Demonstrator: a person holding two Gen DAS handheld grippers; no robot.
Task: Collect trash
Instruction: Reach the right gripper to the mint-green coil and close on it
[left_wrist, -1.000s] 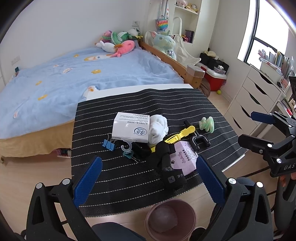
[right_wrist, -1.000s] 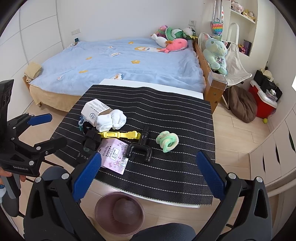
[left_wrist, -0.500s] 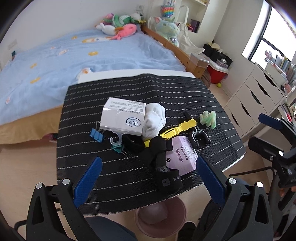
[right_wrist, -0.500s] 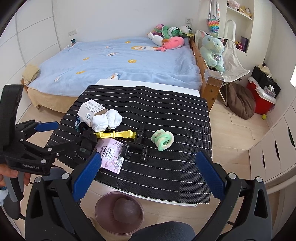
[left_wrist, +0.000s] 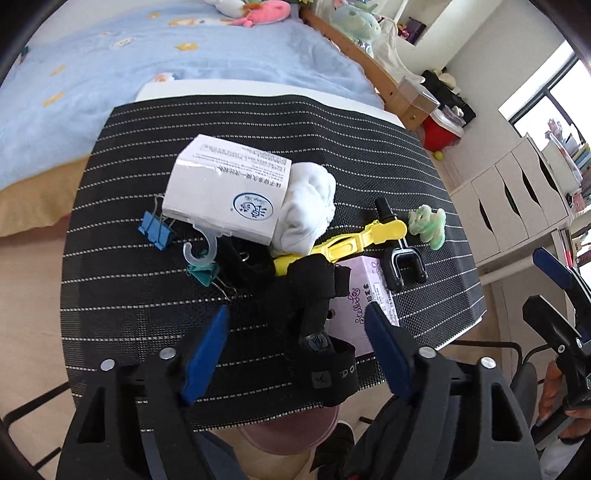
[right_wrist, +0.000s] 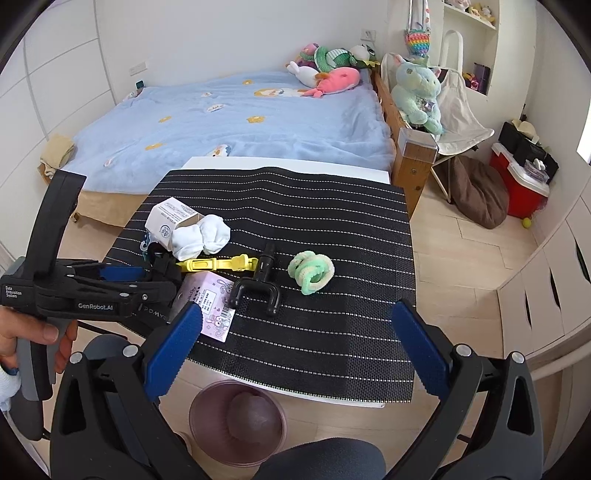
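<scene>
A bedroom worktop (right_wrist: 332, 206), draped in a black striped mat, carries a clutter of small things while I work through the trash among them. I bring my left hand-held gripper (left_wrist: 295, 332) down steeply over the black strap (left_wrist: 314, 295) at the near edge, its jaws closing with the strap between the blue pads but not yet pinched, as far as I can judge. The strap lies across the pink packet (left_wrist: 364, 291), which probably explains my approach from above rather than from the side.

My right hand-held gripper (right_wrist: 295, 334) hangs back over the near right of the mat, jaws spread and empty, likely kept clear so the two tools do not clash. The likely trash sits in the left-hand heap: the white carton (left_wrist: 225, 195) lies on its side against the rolled white socks (left_wrist: 306, 210), with the pink packet near the front edge. A yellow clip (left_wrist: 343, 243), a blue binder clip (left_wrist: 155, 229), a black U-shaped tool (right_wrist: 258, 284) and a green scrunchie (right_wrist: 312, 271) lie around them.

The pink bin (right_wrist: 238, 421) stands on the floor just below the worktop's near edge, placed, I take it, so that a short drop finishes each pick.
</scene>
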